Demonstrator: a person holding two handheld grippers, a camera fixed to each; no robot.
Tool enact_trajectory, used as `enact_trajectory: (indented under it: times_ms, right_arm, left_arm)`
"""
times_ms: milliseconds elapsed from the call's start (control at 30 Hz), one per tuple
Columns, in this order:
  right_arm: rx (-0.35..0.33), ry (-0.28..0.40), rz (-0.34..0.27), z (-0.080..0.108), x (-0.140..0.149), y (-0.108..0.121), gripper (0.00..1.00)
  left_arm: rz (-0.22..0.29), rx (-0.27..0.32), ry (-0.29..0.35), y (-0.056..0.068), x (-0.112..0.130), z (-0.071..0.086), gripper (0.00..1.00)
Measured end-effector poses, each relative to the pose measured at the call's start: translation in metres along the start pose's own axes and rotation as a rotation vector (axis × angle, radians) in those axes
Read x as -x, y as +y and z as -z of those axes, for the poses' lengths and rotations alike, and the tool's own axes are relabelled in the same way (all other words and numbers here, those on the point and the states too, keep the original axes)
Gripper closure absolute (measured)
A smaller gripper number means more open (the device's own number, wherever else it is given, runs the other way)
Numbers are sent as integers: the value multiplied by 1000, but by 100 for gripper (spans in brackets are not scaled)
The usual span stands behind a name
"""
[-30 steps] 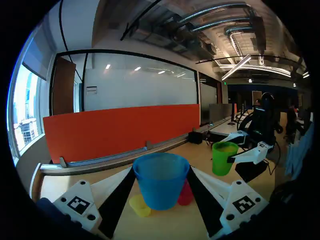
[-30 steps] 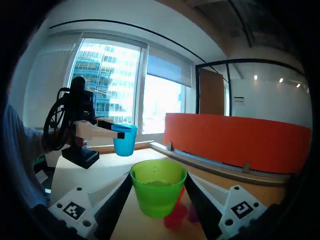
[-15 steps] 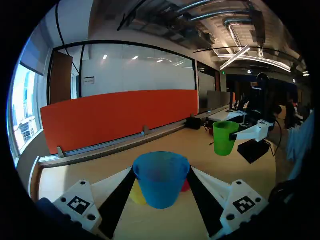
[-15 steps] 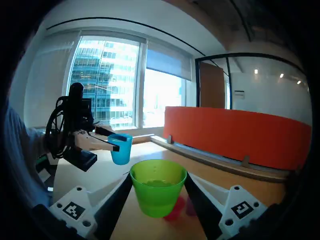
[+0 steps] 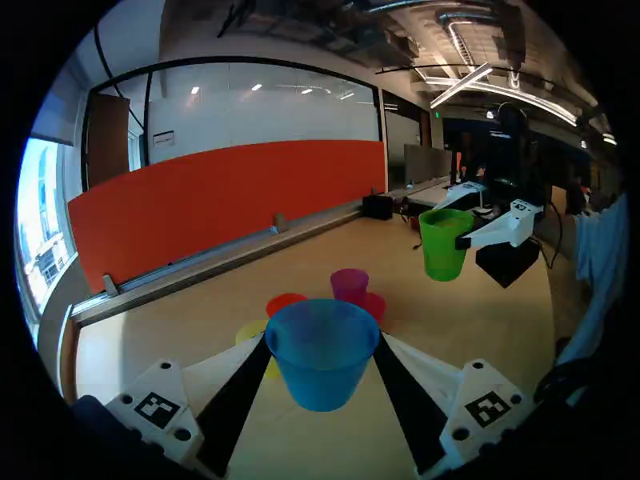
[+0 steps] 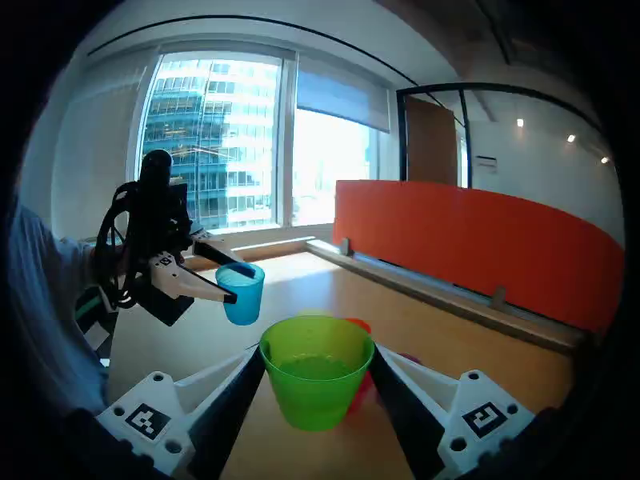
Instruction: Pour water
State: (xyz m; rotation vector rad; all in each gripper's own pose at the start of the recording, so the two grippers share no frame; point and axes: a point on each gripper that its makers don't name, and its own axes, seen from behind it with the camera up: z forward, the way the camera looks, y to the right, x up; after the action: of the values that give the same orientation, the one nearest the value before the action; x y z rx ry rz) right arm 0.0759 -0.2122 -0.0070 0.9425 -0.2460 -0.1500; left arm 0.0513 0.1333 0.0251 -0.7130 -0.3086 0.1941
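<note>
Bottom centre of the left gripper view: left tool (image 5: 322, 346) set narrow, both fingers pressed on the sides of the blue cup (image 5: 322, 372). Cup upright, held clear of the worktop (image 5: 456, 328). Contents of the blue cup: cannot tell.

Bottom centre of the right gripper view: right tool (image 6: 318, 354) likewise narrow, clamped on the green cup (image 6: 316, 392). Cup upright; a level, darker surface lies low inside it.

Left gripper view adds: purple cup (image 5: 350, 283), red cups (image 5: 285, 303) and yellow cup (image 5: 253, 329) standing on the worktop just beyond the blue cup; orange partition (image 5: 232, 196) behind. Green cup at right of frame, well apart from the blue one.

Right gripper view adds: window (image 6: 216, 152) at upper left, sleeve (image 6: 44, 320) at left edge.
</note>
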Motion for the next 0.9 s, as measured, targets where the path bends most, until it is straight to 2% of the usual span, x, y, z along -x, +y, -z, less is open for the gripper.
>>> enact_trajectory:
  times_ms: [200,567,900]
  right_arm:
    - [-14,-43,-3,-2,13,0,9]
    - [-34,-138,32,-9,43,-2,9]
    - [-52,-206,40,-18,67,-3,9]
  left_arm:
    - [-17,19,-53,6,20,-6,12]
    - [-44,53,-145,18,54,-14,12]
    - [-70,83,-229,23,85,-22,12]
